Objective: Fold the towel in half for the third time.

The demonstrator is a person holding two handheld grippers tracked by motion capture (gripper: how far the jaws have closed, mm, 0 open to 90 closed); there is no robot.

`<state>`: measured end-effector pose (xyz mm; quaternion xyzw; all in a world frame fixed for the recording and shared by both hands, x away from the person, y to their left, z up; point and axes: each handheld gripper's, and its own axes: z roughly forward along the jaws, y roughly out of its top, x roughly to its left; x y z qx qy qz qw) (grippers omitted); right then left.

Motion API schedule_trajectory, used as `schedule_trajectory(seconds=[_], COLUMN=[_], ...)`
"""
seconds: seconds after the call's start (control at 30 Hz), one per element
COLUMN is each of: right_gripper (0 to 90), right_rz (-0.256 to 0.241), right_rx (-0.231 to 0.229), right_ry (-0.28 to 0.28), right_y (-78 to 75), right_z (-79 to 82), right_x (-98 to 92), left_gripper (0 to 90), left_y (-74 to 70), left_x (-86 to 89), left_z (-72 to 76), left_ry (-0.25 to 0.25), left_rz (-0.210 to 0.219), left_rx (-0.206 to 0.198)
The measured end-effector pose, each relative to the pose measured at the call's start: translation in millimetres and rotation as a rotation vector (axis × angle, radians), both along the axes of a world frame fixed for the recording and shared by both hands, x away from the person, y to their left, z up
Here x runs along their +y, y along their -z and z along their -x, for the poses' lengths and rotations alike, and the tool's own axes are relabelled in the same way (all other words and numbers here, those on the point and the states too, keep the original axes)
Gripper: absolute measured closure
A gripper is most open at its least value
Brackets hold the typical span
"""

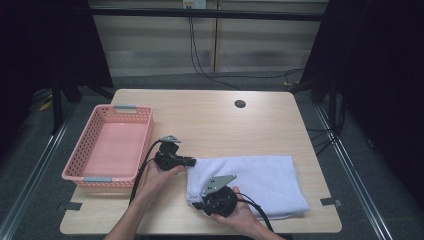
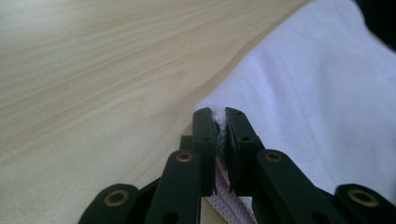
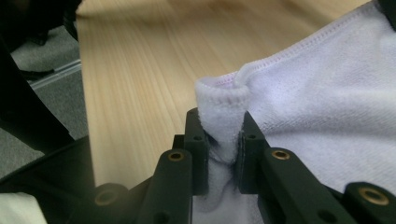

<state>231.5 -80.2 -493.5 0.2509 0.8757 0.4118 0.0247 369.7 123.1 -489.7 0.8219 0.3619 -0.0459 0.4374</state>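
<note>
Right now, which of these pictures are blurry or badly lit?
High view: evenly lit table, dark surroundings, slightly soft. Left gripper view: the towel and wood go soft with distance, jaws sharp. Right gripper view: far tabletop blurred, black out-of-focus shape at bottom left.

A pink basket (image 1: 145, 131) sits at the wooden table's (image 1: 210, 120) left edge.

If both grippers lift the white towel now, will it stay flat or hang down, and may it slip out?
The white towel will probably sag between the left gripper and right gripper: its pinched edges already bunch and fold. It looks light for its size. Slipping seems unlikely, since the fuzzy cloth sits well inside both pairs of jaws.
</note>
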Motion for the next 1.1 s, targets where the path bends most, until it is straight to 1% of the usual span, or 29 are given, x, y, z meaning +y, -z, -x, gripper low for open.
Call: schedule_trajectory(seconds=[0.03,0.07,0.1,0.13,0.17,0.23,0.27,0.3,0.33,0.43,0.5,0.53,0.57,0.63,0.67,0.7,0.73,0.77,0.83,0.87,0.9,0.93,1.0,1.07,1.1], right_gripper=[79.0,79.1,79.1,79.2,79.2,79.2,79.2,79.2,79.3,79.3,79.3,79.3,79.4,79.4,79.4,79.5,79.6,79.6,79.6,79.6,79.6,79.6,79.6,79.6,79.6], right_rz=[-0.013,-0.035,-0.05,-0.056,-0.07,-0.099,-0.104,-0.119,-0.136,-0.177,-0.19,-0.196,-0.206,-0.217,-0.228,-0.244,-0.26,-0.268,-0.297,-0.305,-0.314,-0.323,-0.327,-0.322,-0.321], right_rx=[-0.003,-0.007,-0.006,-0.008,-0.014,-0.013,-0.021,-0.023,-0.021,-0.031,-0.049,-0.059,-0.066,-0.088,-0.095,-0.101,-0.105,-0.119,-0.139,-0.148,-0.155,-0.163,-0.163,-0.157,-0.155], right_ry=[0.002,0.004,0.008,0.011,0.015,0.023,0.029,0.035,0.039,0.048,0.047,0.043,0.042,0.034,0.034,0.03,0.027,0.023,0.02,0.017,0.014,0.012,0.011,0.019,0.023], right_y=[-4.2,-9.6,-14.4,-18.3,-23.4,-31.7,-36.2,-39.1,-43.8,-55.9,-65.2,-70.4,-75.5,-85.9,-91.4,-96.6,-102.4,-108.6,-120.8,-125.9,-128.9,-131.9,-128.7,-119.2,-115.3], right_z=[-0.5,-1.6,-2.5,-2.9,-3.9,-5.1,-5.6,-6.1,-7.3,-9.9,-10.6,-11.4,-12.4,-14.7,-15.4,-16.5,-17.4,-17.8,-18.6,-19.0,-18.9,-18.7,-18.0,-15.6,-14.6], right_x=[-0.9,-2.4,-3.8,-4.9,-6.9,-10.3,-12.0,-13.1,-15.2,-17.8,-16.6,-15.6,-14.1,-9.8,-7.7,-5.8,-3.6,-1.4,3.7,5.9,7.5,9.4,11.1,9.8,8.0], left_gripper=[83.9,84.0,84.0,84.0,84.1,84.2,84.2,84.2,84.2,84.2,84.3,84.3,84.3,84.4,84.4,84.5,84.5,84.5,84.4,84.5,84.5,84.5,84.4,84.3,84.3], left_y=[-4.8,-9.1,-12.2,-15.5,-17.6,-23.8,-25.8,-29.6,-33.2,-47.7,-59.0,-64.6,-71.6,-81.1,-87.2,-93.4,-100.0,-106.7,-120.6,-125.1,-130.4,-132.0,-127.4,-117.8,-110.5], left_x=[0.4,-0.3,-1.0,-1.2,-0.3,0.1,0.7,0.7,0.9,2.6,4.3,5.1,7.2,9.8,12.7,16.1,18.5,20.9,25.6,26.9,27.0,25.1,18.2,10.3,3.2], left_z=[-0.2,0.3,1.1,0.7,-1.0,-3.9,-5.3,-6.5,-7.3,-8.6,-8.9,-9.2,-9.7,-9.6,-9.5,-9.3,-8.9,-8.8,-7.6,-6.6,-5.1,-4.3,-4.2,-5.3,-6.1], left_ry=[-0.011,-0.011,-0.015,-0.025,-0.028,-0.043,-0.048,-0.052,-0.047,-0.054,-0.061,-0.069,-0.073,-0.085,-0.092,-0.095,-0.101,-0.104,-0.115,-0.119,-0.122,-0.118,-0.1,-0.084,-0.074], left_rz=[0.032,0.034,0.026,0.037,0.042,0.067,0.073,0.079,0.067,0.072,0.084,0.081,0.069,0.067,0.065,0.074,0.073,0.067,0.06,0.064,0.058,0.039,0.022,0.035,0.04], left_rx=[0.006,-0.011,-0.025,-0.022,-0.017,-0.016,-0.013,-0.01,-0.02,-0.04,-0.058,-0.069,-0.08,-0.092,-0.099,-0.105,-0.112,-0.121,-0.15,-0.162,-0.178,-0.188,-0.185,-0.171,-0.163])
